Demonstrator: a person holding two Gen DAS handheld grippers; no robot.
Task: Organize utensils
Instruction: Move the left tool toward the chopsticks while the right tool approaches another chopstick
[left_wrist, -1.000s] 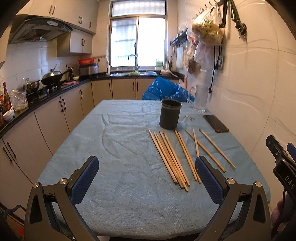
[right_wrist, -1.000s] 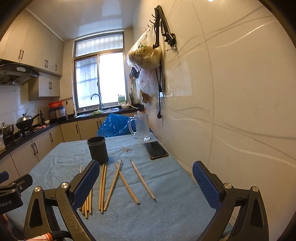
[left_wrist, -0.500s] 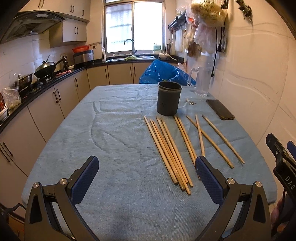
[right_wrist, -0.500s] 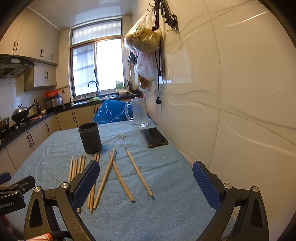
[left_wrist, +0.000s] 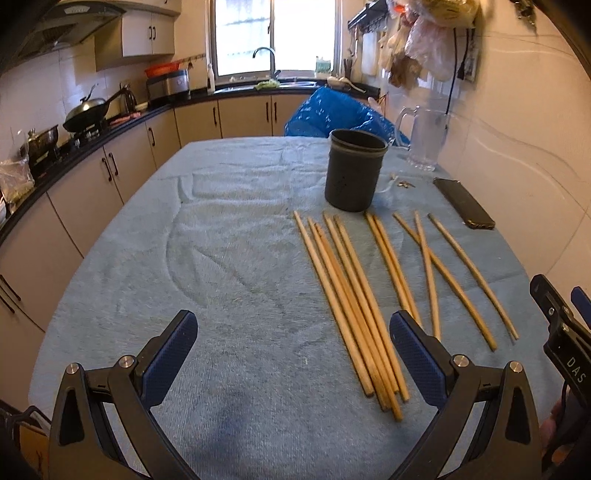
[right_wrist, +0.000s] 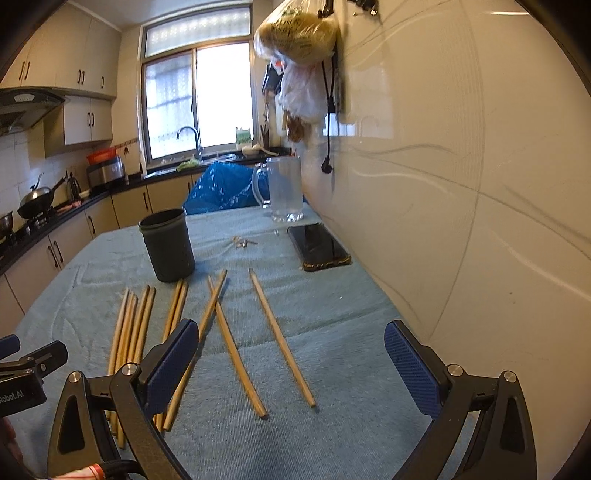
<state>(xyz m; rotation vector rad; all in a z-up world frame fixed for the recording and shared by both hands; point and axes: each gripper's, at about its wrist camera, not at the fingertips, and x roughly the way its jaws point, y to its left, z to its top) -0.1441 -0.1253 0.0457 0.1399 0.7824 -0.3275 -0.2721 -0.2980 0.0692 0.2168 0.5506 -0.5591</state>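
Several wooden chopsticks (left_wrist: 354, 295) lie side by side on the blue cloth, in front of a dark grey cup (left_wrist: 354, 170) that stands upright. They also show in the right wrist view (right_wrist: 221, 328), with the cup (right_wrist: 168, 243) behind them. My left gripper (left_wrist: 293, 345) is open and empty, above the cloth at the near ends of the left chopsticks. My right gripper (right_wrist: 291, 350) is open and empty, above the near ends of the right chopsticks.
A black phone (right_wrist: 318, 246), small keys (right_wrist: 243, 242) and a clear glass jug (right_wrist: 282, 192) lie beyond the chopsticks near the white wall (right_wrist: 461, 184). A blue bag (left_wrist: 332, 114) sits at the table's far end. Kitchen counters (left_wrist: 92, 147) run along the left.
Both grippers have moved forward and lower toward the chopsticks and cup, which now look larger and nearer. Both stay open and nothing on the table has moved.
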